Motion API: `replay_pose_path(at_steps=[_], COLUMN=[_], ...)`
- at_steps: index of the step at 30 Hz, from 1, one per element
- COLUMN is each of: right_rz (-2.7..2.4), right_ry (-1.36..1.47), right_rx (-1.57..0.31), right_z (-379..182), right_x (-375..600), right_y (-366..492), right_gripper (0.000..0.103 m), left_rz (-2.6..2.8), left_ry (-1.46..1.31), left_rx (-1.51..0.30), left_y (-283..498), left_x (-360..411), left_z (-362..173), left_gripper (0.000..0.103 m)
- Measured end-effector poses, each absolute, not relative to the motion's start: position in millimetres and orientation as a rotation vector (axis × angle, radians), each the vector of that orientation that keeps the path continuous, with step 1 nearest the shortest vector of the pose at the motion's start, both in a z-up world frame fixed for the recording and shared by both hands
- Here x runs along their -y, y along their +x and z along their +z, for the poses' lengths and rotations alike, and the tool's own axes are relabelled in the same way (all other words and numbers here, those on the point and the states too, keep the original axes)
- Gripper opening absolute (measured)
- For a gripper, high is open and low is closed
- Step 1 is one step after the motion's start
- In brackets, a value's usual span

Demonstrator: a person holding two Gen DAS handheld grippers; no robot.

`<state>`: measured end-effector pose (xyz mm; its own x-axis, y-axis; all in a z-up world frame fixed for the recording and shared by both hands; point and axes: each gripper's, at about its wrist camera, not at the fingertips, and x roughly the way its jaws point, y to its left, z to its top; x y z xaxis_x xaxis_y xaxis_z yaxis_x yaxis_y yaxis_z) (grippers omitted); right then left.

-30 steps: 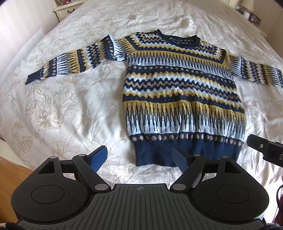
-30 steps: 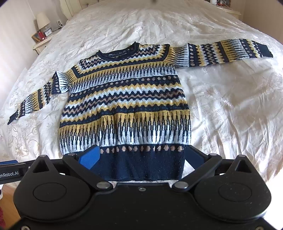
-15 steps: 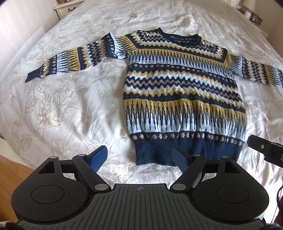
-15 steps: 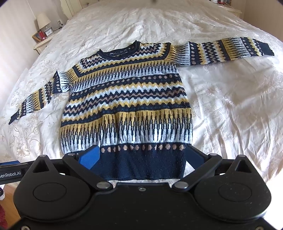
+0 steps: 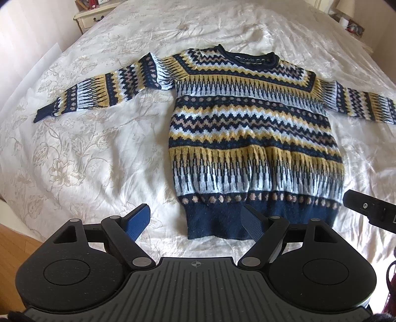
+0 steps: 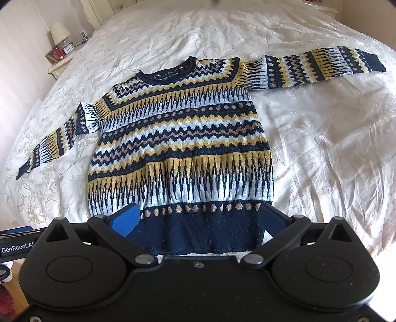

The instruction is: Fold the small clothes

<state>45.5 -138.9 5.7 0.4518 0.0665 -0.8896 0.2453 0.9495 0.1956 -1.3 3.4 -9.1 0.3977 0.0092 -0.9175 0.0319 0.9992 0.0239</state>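
A patterned knit sweater [image 5: 252,138] in navy, yellow, white and tan lies flat and face up on the bed, both sleeves spread out sideways, its navy hem nearest me. It also shows in the right wrist view [image 6: 183,151]. My left gripper [image 5: 195,219] is open and empty, hovering above the hem's left corner. My right gripper [image 6: 198,219] is open and empty, hovering over the hem, fingers spanning most of its width. Part of the right gripper's body [image 5: 371,209] shows at the right edge of the left wrist view.
The bed is covered by a cream floral bedspread [image 5: 86,153]. A nightstand [image 5: 91,17] stands at the far left corner; another with a lamp [image 6: 59,31] stands beyond the bed. Wooden floor [image 5: 14,245] lies below the bed's near edge.
Both grippers have shifted slightly; the sweater sits a little lower in both views. The sweater itself has not moved and both grippers stay open.
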Motion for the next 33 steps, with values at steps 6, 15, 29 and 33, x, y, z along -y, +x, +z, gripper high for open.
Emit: replay_pose_path(at_steps=[6, 15, 29, 33], right_rz=[-0.108, -0.068, -0.2, -0.26], right_ry=[0.346, 0.299, 0.31, 0.308], right_rx=[-1.079, -1.003, -0.962, -0.942], right_z=[1.5, -4.8, -11.7, -11.6], right_x=[161.1, 239.1, 427.6, 482.0], right_y=[53.1, 91.3, 179.4, 199.3], right_gripper=[0.101, 0.101, 0.101, 0.101], left_rz=[-0.003, 0.03, 0.097, 0.108], left_ry=[0.018, -0.059, -0.024, -0.035], left_rx=[-1.124, -1.055, -1.033, -1.07], left_y=[11.8, 46.3, 97.8, 104.8], left_x=[6.5, 46.6, 124.6, 133.7], left_z=[-4.5, -0.6, -6.1, -14.3], left_gripper=[0.079, 0.079, 0.079, 0.079])
